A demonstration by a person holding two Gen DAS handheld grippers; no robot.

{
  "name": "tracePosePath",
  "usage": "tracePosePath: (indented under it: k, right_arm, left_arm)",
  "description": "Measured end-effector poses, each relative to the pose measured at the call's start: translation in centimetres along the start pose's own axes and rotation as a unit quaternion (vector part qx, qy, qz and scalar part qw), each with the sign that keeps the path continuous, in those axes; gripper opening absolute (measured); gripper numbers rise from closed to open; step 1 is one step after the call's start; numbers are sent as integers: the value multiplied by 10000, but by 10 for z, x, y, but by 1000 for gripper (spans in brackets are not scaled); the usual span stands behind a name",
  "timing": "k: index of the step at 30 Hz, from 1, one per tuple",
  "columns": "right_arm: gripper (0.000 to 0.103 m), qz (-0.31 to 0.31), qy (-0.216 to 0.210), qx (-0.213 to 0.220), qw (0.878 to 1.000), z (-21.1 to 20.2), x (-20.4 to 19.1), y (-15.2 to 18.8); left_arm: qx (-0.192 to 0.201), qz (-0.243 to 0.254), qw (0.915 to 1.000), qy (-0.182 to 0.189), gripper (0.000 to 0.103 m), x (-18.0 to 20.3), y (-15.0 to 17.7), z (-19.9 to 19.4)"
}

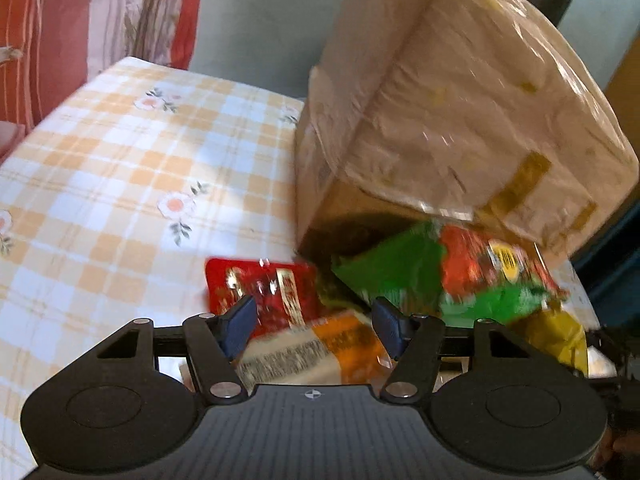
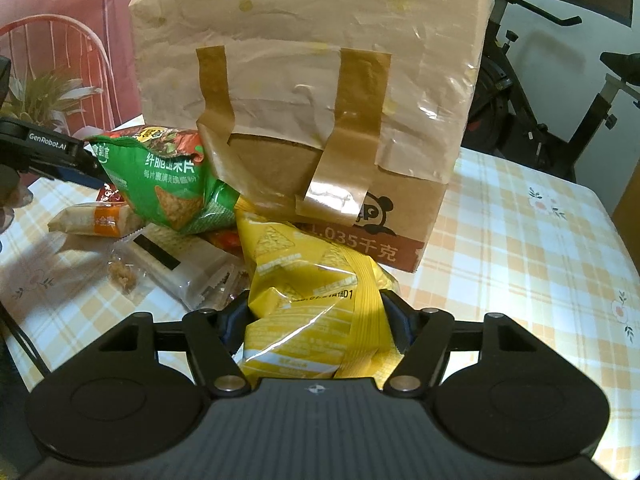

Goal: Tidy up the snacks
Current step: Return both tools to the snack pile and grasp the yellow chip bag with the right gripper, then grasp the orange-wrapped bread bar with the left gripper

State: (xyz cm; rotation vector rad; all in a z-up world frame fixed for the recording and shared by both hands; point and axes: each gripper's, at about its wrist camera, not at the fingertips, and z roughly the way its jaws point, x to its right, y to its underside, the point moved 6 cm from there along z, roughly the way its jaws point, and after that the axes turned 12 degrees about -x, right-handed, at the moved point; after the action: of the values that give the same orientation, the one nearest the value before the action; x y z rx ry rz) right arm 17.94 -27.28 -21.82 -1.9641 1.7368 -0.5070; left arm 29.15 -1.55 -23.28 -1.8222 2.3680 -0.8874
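Observation:
A heap of snacks lies in front of a taped cardboard box [image 1: 440, 100] [image 2: 312, 80]. My right gripper [image 2: 316, 304] is shut on a crinkled yellow chip bag [image 2: 304, 280] [image 1: 552, 332] that leans against the box. My left gripper [image 1: 314, 312] [image 2: 86, 168] hovers just above an orange-and-white packet [image 1: 320, 348] [image 2: 92, 216]. Its jaws stand part open and the pads touch nothing. A red packet [image 1: 260, 284] and a green chip bag [image 1: 400, 276] [image 2: 168, 184] lie just ahead of it. The left wrist view is blurred.
Clear-wrapped bars [image 2: 180, 268] lie on the checked floral tablecloth [image 1: 120, 160] [image 2: 520, 260]. An exercise bike [image 2: 520, 100] stands behind the table at the right, and a red chair [image 2: 52, 60] at the back left.

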Motion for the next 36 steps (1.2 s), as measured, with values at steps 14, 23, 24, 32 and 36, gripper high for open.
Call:
tracePosePath:
  k: [14,23,24,32,36]
  right_arm:
    - [69,20,-16,23,10000,0,-1,0]
    - [69,21,-12,18,10000,0,-1,0]
    - [69,25,-14,17,10000,0,-1,1]
    - [69,31,-3,18,10000,-1,-1,1]
    - [69,78,-29,27,10000,-2,1,1]
  left_arm:
    - [-204,365,9991,19,66,17,32,-22]
    - [-416,704,9958,-416,64,13,22,1]
    - [-433,703,9956,-439,64,13,22,2]
    - [-207,433,9968,-640,44,13,45,-6]
    - [21,288,9975,-646,44,15,55,-20]
